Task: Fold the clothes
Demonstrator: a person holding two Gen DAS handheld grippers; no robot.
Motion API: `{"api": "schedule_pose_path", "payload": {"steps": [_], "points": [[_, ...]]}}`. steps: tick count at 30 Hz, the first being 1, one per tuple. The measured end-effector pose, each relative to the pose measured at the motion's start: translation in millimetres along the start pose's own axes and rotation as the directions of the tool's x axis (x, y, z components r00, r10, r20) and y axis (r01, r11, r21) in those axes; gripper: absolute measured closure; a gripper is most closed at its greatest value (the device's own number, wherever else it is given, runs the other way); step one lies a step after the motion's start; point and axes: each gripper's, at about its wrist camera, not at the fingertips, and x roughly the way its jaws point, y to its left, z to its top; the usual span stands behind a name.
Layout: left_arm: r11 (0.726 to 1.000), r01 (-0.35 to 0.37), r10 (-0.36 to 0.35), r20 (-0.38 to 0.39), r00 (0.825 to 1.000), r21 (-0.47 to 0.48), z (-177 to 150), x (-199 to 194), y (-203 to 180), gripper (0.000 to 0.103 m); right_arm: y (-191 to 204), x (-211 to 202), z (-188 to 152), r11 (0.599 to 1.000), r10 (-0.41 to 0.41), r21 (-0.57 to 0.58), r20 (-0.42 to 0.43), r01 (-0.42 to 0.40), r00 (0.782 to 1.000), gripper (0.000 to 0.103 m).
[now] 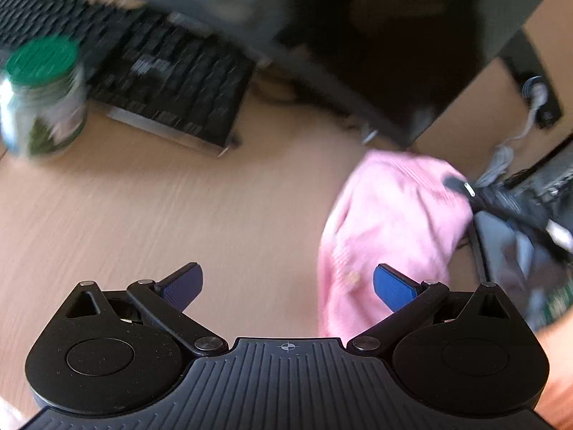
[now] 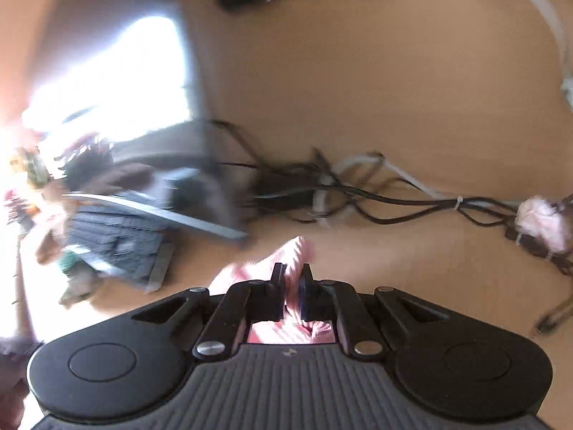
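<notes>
A pink garment hangs bunched above the wooden desk at the right of the left wrist view, pinched at its upper edge by the other gripper's black fingers. My left gripper stands open with blue pads and nothing between them; the garment lies just beyond its right pad. In the right wrist view my right gripper is shut on a fold of the pink garment, and more pink cloth shows under the jaws.
A black keyboard and a green-lidded jar sit at the left. A dark monitor base stands behind. Tangled cables run across the desk, with a pale pink bundle at far right.
</notes>
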Motion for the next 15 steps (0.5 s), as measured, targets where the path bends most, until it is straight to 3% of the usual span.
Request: {"api": "schedule_pose_path", "payload": {"steps": [4,9,12,15], "points": [[0.994,0.098,-0.1,0.051,0.994,0.045,18.5,-4.8,-23.3,0.0,21.3,-45.9,-56.5,0.999,0.033,0.013,-0.1,-0.032,0.994,0.096],[0.969,0.168,-0.18,0.049,0.983,0.183,24.0,2.9,-73.4,0.0,38.6,-50.1,-134.3,1.0,0.018,0.02,-0.266,-0.013,0.964,0.097],[0.939,0.174,-0.17,-0.041,0.985,0.296,8.9,23.3,-102.9,0.0,43.5,-63.4,-145.5,1.0,0.005,0.002,-0.254,-0.005,0.967,0.096],[0.893,0.122,-0.079,-0.116,0.99,0.433,-18.6,51.3,-117.8,0.0,39.4,-91.1,-136.4,1.0,0.01,0.02,-0.19,-0.006,0.982,0.09]]}}
